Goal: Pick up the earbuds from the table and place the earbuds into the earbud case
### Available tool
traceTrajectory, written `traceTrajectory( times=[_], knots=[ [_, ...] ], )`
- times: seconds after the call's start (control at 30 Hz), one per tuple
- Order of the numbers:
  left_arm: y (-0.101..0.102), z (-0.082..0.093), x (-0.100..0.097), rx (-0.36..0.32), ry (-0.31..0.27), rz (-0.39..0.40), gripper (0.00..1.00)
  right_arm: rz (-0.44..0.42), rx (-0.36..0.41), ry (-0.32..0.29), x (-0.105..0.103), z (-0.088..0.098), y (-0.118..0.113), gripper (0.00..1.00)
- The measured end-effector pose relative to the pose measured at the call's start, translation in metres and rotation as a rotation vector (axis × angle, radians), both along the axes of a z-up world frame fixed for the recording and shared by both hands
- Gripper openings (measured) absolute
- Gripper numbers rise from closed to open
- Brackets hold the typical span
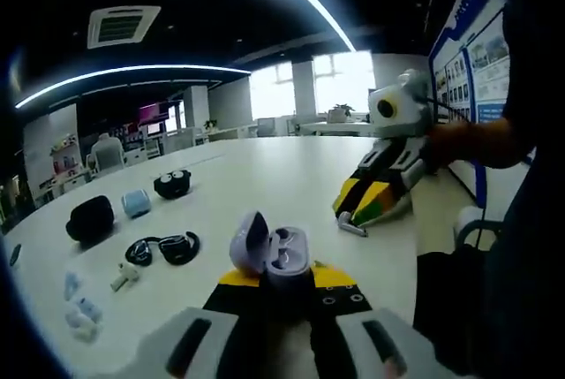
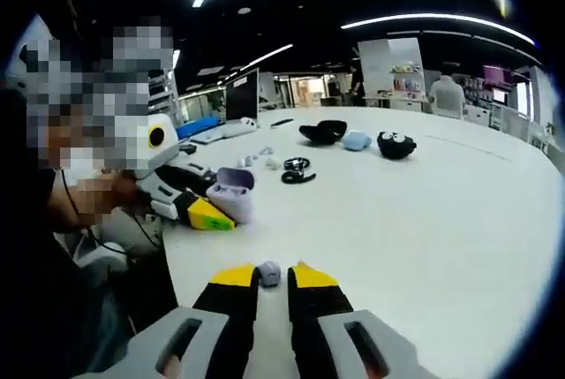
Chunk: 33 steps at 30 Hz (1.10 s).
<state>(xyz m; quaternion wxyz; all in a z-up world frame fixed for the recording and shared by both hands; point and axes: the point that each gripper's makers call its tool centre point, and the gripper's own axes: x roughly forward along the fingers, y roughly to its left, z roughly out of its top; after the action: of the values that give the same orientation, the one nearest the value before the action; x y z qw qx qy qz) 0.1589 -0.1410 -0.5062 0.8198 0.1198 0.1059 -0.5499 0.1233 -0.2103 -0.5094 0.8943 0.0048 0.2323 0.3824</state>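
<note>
Left gripper view shows our left gripper (image 1: 275,284) clamped on the open lilac plastic earbud case (image 1: 269,251) above the white table (image 1: 265,176). Our right gripper (image 2: 273,275) pinches what looks like a small lilac earbud (image 2: 269,273).

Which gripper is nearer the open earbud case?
Left. The left gripper holds the open lilac earbud case between its jaws; the right gripper is off to the side across the table, gripping an earbud.
</note>
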Motion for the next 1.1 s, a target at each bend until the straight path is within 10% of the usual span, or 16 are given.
traceTrajectory(
  times=[0.4, 1.1],
  knots=[
    [-0.003, -0.001, 0.000, -0.001, 0.017, -0.003, 0.19, 0.037, -0.052, -0.057, -0.003, 0.001, 0.000, 0.09],
    [-0.006, -0.002, 0.001, -0.001, 0.090, -0.003, 0.19, 0.019, -0.237, -0.537, 0.027, 0.053, 0.045, 0.09]
  ],
)
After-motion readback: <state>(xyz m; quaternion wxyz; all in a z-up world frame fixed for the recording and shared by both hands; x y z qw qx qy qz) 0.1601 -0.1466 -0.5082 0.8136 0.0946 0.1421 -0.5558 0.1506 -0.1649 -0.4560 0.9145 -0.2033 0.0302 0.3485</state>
